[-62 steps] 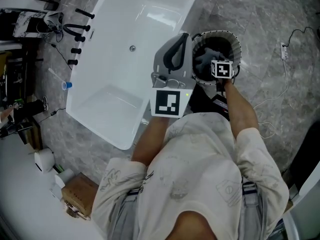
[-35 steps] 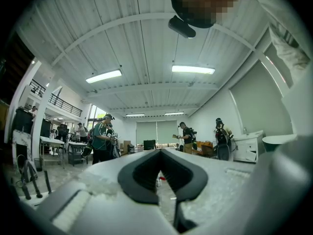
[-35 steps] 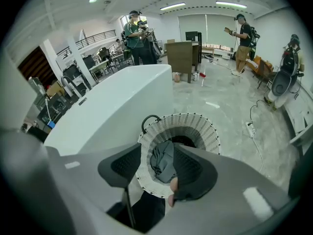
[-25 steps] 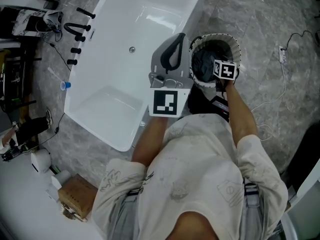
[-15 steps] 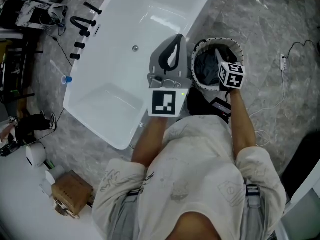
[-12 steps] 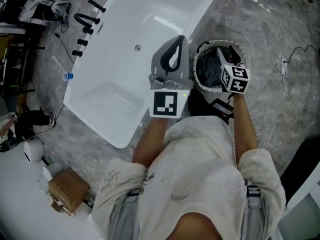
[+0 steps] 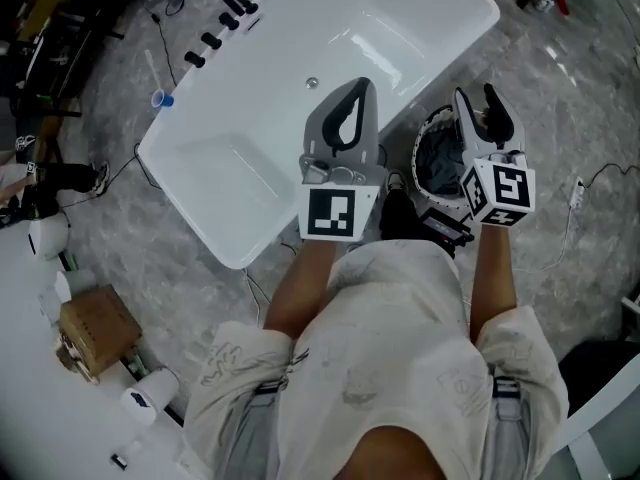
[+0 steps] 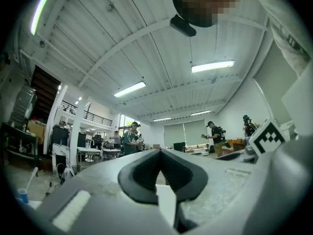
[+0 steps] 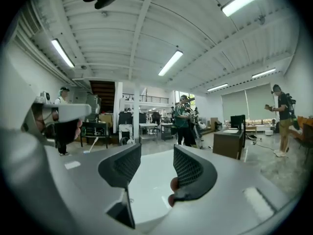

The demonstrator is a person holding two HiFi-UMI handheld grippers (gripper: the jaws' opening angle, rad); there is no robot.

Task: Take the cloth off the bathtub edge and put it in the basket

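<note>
Dark cloth [image 7: 436, 164] sat bunched inside the basket [image 7: 424, 136], off the bathtub [image 7: 250, 158] edge; no cloth showed on the tub rim, so the put-in step looked done. The basket stood on the floor at 3 o'clock of the tub's near side. Right gripper [image 7: 477, 103] had its jaws apart with nothing between them; the right gripper view [image 9: 156, 151] showed only open room through the gap. In the head view the cloth lay at about 7 o'clock of those jaws, apart from them, no contact. Left gripper [image 7: 361, 86] had its jaws pressed together at the tips, empty, over the tub's near edge, at about 9 o'clock of the basket; in its own view [image 8: 160, 152] the tips met and no cloth was in sight. The cloth was probably light, soft and limp: it would drape and sag, not slippery, not fragile. If it needed regrabbing, best to pinch a raised fold near the top of the bunch, not a flat layer against the basket wall. Neither gripper view showed the basket
</note>
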